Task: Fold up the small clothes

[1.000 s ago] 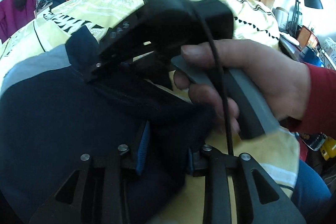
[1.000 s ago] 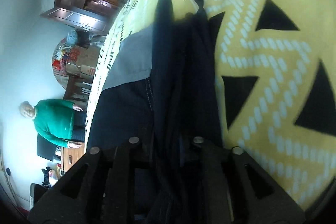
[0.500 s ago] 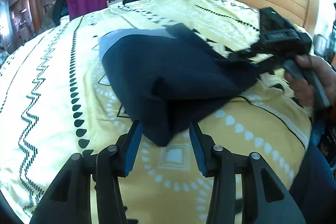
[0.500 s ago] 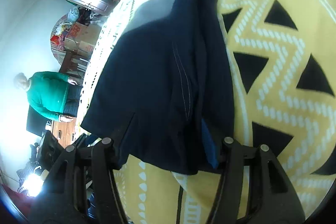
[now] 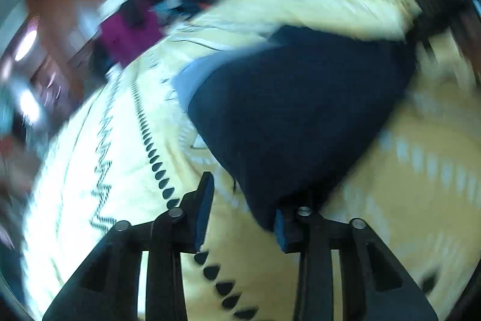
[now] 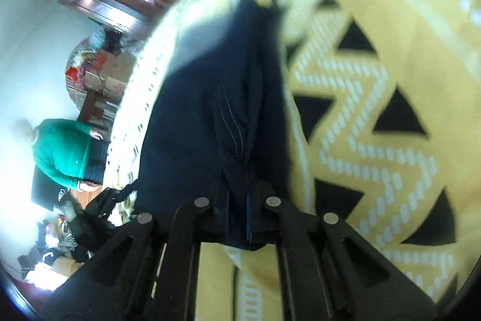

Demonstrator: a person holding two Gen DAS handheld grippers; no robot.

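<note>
Left tongs (image 5: 240, 215) stand spread over the bed (image 5: 90, 170), gripping nothing, with the near corner of the garment (image 5: 300, 116) just touching the right finger. The dark navy garment lies partly folded on the patterned bedspread, toward the bed's near edge, a grey panel showing at its far end. Right tongs (image 6: 237, 212) are pressed together on a bunched edge of the garment (image 6: 210, 125); judged risk: with only one side pinched, any pull would drag the loose layers askew and undo the fold, and the bunched grip could slip.
</note>
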